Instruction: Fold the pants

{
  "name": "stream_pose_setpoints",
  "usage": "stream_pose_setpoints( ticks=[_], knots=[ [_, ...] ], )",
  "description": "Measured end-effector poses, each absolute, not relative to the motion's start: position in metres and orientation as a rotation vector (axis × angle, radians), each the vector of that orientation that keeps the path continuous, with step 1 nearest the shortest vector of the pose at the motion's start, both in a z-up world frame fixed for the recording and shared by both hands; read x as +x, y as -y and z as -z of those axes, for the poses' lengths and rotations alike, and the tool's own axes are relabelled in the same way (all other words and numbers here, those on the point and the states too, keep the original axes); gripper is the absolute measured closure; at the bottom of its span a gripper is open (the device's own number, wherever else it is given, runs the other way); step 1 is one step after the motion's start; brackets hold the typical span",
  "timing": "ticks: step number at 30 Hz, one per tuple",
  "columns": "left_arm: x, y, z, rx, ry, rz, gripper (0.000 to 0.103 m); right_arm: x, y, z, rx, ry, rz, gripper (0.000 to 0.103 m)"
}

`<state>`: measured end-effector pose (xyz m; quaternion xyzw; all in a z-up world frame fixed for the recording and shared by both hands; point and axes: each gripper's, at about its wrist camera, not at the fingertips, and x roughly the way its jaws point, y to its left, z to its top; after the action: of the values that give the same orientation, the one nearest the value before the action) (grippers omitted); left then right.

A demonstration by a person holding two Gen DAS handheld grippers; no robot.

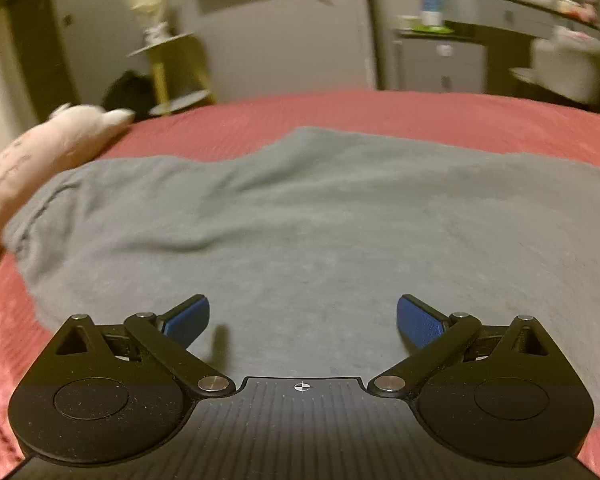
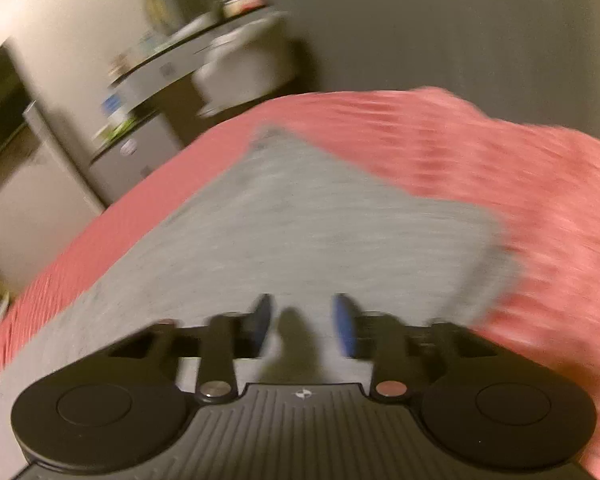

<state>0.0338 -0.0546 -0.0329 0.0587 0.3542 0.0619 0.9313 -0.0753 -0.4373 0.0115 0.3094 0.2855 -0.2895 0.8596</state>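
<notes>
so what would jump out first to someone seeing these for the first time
The grey pants spread flat across the red bedspread fill the middle of both views. Low in the left wrist view, the left gripper hangs over the cloth with its blue-padded fingers wide apart and empty. The right gripper is blurred, its fingers nearer together, nothing visibly between them.

Bedroom clutter around a red bedspread

A red ribbed bedspread [image 1: 360,112] covers the bed, with a pale pink pillow [image 1: 28,160] at its left edge. Behind stand a yellow-legged side table [image 1: 168,72], a small white fridge [image 1: 440,64] and a shelf [image 1: 520,4] crowded with blurred small items.
</notes>
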Motion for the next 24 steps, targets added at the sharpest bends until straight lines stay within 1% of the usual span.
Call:
stream_pose_setpoints(
  ticks=[1,4,5,6,8,12,14,16,17,18,19,20,22,24],
  knots=[
    [0.034,0.056,0.035,0.116,-0.735,-0.104,0.0,-0.087,0.443,-0.012,0.671,-0.593,0.641,0.09],
    [0.037,0.061,0.041,0.12,-0.768,-0.099,0.0,-0.119,0.454,-0.014,0.726,-0.56,0.721,0.09],
    [0.037,0.061,0.043,0.112,-0.772,-0.105,0.0,-0.126,0.454,-0.014,0.72,-0.574,0.758,0.084],
    [0.038,0.06,0.043,0.099,-0.777,-0.107,0.0,-0.132,0.454,-0.012,0.72,-0.598,0.799,0.081],
    [0.039,0.056,0.044,0.066,-0.785,-0.106,0.0,-0.148,0.461,-0.009,0.836,-0.565,0.795,0.081],
    [0.037,0.043,0.041,-0.024,-0.788,-0.116,0.0,-0.169,0.479,0.002,1.165,-0.394,0.675,0.08],
    [0.037,0.039,0.039,-0.065,-0.792,-0.123,0.0,-0.166,0.483,0.006,1.21,-0.371,0.656,0.08],
    [0.037,0.037,0.039,-0.083,-0.792,-0.127,0.0,-0.157,0.487,0.008,1.201,-0.415,0.709,0.08],
    [0.037,0.037,0.039,-0.085,-0.793,-0.128,0.0,-0.156,0.489,0.009,1.197,-0.421,0.732,0.074],
    [0.037,0.037,0.039,-0.082,-0.794,-0.13,0.0,-0.155,0.491,0.009,1.197,-0.419,0.745,0.064],
    [0.038,0.038,0.039,-0.074,-0.794,-0.132,0.0,-0.155,0.493,0.01,1.199,-0.413,0.746,0.048],
    [0.039,0.04,0.04,-0.061,-0.795,-0.134,0.0,-0.155,0.495,0.012,1.213,-0.399,0.724,0.041],
    [0.04,0.044,0.042,-0.029,-0.797,-0.137,0.0,-0.153,0.502,0.008,1.225,-0.396,0.726,0.041],
    [0.041,0.048,0.043,-0.002,-0.794,-0.137,0.0,-0.154,0.501,0.002,1.176,-0.407,0.748,0.04]
  ],
)
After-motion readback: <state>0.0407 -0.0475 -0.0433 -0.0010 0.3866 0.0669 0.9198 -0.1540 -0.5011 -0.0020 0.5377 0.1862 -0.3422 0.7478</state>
